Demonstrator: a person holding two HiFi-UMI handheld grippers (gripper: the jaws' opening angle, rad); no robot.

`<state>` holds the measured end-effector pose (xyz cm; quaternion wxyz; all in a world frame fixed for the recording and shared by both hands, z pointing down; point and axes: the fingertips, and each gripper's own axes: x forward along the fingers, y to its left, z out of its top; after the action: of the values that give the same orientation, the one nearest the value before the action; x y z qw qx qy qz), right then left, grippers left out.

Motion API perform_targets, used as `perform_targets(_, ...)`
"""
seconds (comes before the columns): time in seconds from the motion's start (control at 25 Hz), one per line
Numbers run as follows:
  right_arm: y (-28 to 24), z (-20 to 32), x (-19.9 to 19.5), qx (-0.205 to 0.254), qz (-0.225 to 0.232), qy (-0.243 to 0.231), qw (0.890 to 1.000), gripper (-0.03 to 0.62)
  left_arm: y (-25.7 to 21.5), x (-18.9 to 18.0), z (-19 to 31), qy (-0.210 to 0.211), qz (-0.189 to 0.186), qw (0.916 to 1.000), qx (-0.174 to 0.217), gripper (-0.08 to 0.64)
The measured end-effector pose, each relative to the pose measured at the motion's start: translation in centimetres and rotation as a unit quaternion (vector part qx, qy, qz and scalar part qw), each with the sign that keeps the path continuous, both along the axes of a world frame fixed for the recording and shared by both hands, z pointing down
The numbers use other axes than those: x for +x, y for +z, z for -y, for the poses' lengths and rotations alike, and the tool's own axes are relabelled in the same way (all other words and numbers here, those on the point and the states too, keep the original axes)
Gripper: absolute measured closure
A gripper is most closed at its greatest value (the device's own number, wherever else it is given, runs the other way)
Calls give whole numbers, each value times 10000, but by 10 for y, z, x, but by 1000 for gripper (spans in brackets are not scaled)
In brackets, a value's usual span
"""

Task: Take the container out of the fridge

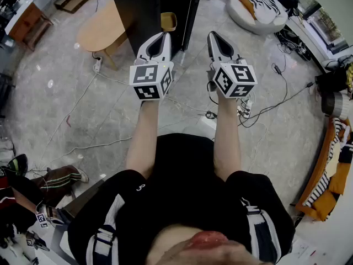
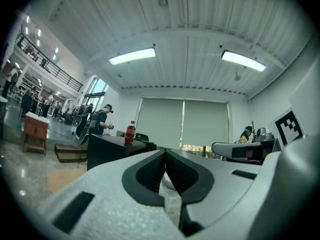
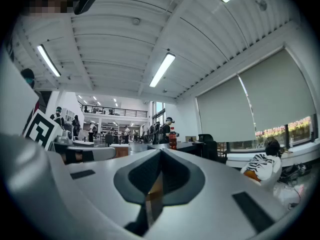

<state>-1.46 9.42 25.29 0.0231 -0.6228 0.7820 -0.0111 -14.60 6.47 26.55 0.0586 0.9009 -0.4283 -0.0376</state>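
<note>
Honestly, my biggest worry is the floor (image 1: 33, 104). Loose cables (image 1: 209, 115) snake across the centre and right of the head view, and I reckon stepping forward could snag a foot. At top centre stands the black cabinet (image 1: 146, 10), my guess for the fridge. I can't see any door open, so the container is out of sight, presumably inside. The wooden table (image 1: 102, 29) sits just beside it at upper left and could block a door swinging that way. The right side looks roomier. The red bottle (image 2: 130, 132) on top could topple if bumped. Left gripper (image 1: 164, 35) and right gripper (image 1: 213, 35) are both clenched on nothing.
</note>
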Motion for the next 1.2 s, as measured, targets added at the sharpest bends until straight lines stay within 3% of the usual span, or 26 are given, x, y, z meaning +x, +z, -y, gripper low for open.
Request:
perform_targets(0.28, 9, 6, 12, -102, 7, 245, 9996, 580, 18, 2, 11, 17, -46, 9998, -194, 552)
perform_targets(0.6, 32, 37, 25, -374, 23, 126, 9992, 580, 37, 14, 39, -52, 46, 9992, -406, 552)
perform_targets(1.0, 80, 157, 46, -620, 221, -362, 9972, 580, 82, 46, 136, -345, 421, 9963, -669, 552)
perform_targets(1.2, 123, 232, 101, -929, 206, -503, 9942, 580, 119, 99, 205, -499, 554, 9934, -872, 552)
